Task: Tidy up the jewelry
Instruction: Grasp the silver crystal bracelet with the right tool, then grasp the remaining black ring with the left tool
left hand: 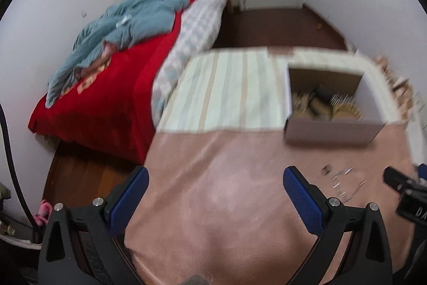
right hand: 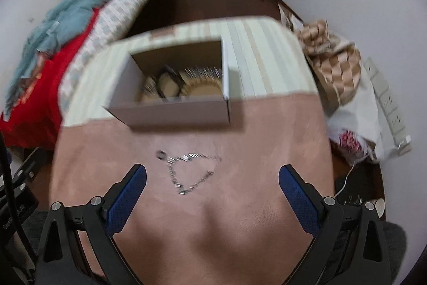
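Right gripper point(right hand: 212, 178) spread wide, blue pads point(right hand: 127, 200) well apart, clasping nothing, poised above the pink cloth point(right hand: 267, 151). Between and just ahead of those fingers: silver chain necklace point(right hand: 190, 172), lying flat on the cloth in a loose triangular loop. Widest side of the loop running left to right along the far edge, narrow point aimed back toward the camera. Small dark round piece at the far-left corner of the loop, blurred, too smeared to name. Beyond the chain, well apart from it, open cardboard box point(right hand: 170, 111), long side set crosswise, straddling the seam between pink cloth and striped cloth point(right hand: 256, 52). Inside the box: more jewelry, golden and dark shapes, blurred.

Left gripper point(left hand: 216, 194) likewise splayed open, empty, hovering over bare pink cloth point(left hand: 213, 164). From this side, necklace point(left hand: 344, 178) off to the right, next to the other gripper's dark tip point(left hand: 400, 180); box point(left hand: 333, 130) far right on the table. Off to the left, bed with red blanket point(left hand: 106, 103) and rumpled blue sheet point(left hand: 133, 20). Motion blur over both views.
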`<state>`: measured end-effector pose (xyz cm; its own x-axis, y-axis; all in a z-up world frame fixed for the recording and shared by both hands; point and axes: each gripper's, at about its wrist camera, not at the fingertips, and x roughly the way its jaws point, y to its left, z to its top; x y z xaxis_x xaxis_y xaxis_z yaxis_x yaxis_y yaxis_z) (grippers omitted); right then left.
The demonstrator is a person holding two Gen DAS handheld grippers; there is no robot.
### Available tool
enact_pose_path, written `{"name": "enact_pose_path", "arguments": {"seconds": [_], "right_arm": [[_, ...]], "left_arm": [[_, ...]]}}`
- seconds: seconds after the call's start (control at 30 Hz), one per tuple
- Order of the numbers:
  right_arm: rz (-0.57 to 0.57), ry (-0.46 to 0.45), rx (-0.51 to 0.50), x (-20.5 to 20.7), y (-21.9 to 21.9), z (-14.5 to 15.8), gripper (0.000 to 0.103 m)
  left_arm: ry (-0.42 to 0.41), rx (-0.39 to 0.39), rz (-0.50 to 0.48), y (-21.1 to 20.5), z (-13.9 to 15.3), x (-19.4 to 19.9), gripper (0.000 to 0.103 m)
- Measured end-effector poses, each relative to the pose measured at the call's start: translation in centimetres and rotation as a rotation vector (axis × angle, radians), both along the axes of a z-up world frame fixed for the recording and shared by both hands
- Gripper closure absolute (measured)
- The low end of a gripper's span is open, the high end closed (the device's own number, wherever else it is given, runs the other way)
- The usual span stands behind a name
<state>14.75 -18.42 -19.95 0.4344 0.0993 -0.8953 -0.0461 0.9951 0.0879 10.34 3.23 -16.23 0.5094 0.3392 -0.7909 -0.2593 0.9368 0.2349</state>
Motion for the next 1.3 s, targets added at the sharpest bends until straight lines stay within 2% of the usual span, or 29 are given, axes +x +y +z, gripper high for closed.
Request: {"name": "enact_pose_path", "arguments": {"seconds": [0.07, 0.17, 0.2, 0.27, 0.3, 0.4, 0.43, 0.47, 0.57, 0.83, 0.97, 1.1, 1.3], "right_arm": [[-0.007, 0.040, -0.009, 0.7, 0.0, -2.7, 0.014], [-0.012, 0.090, -0.022, 1.5, 0.2, -5.9, 0.024], [-0.013, 0.102, -0.021, 1.7, 0.3, -6.8, 0.025], [-0.010, 0.118, -0.017, 1.9, 0.5, -8.1, 0.037], [-0.007, 0.093, -0.045, 1.8, 0.8, -8.2, 0.040], [0.026, 0.057, -0.095, 1.5, 1.7, -8.5, 0.067], [0.029, 0.048, -0.112, 1.5, 1.8, -8.4, 0.089], [0.035, 0.047, -0.091, 1.5, 1.6, -8.5, 0.101], [0.001, 0.044, -0.013, 1.3, 0.0, -7.8, 0.103], [-0.054, -0.050, 0.113, 0.9, -3.9, -2.9, 0.103], [-0.069, -0.074, 0.127, 1.0, -5.1, -1.6, 0.103], [-0.090, -0.077, 0.122, 1.1, -5.9, -1.6, 0.103], [-0.120, -0.029, 0.173, 1.5, -7.8, -3.1, 0.103]], "left_arm": [[0.050, -0.001, 0.016, 0.4, -2.2, 0.4, 0.000], [0.090, 0.004, 0.029, 0.7, -3.9, 0.9, 0.000], [0.103, 0.004, 0.032, 0.9, -4.5, 1.1, 0.000], [0.123, -0.002, 0.032, 1.0, -5.2, 1.4, 0.000], [0.128, -0.001, 0.031, 0.8, -5.4, 1.5, 0.000], [0.139, -0.003, 0.024, 0.6, -5.9, 1.8, 0.000], [0.143, -0.004, 0.020, 0.4, -6.0, 1.9, 0.000], [0.145, -0.007, 0.014, 0.2, -6.1, 2.0, 0.000], [0.142, -0.013, -0.001, -0.3, -5.9, 2.5, 0.000], [0.146, -0.048, -0.050, -2.0, -5.9, 4.0, 0.000], [0.158, -0.134, -0.098, -3.3, -6.2, 5.1, 0.000], [0.189, -0.199, -0.161, -5.5, -7.1, 6.5, 0.001], [0.222, -0.198, -0.265, -8.7, -8.6, 7.8, 0.002]]}}
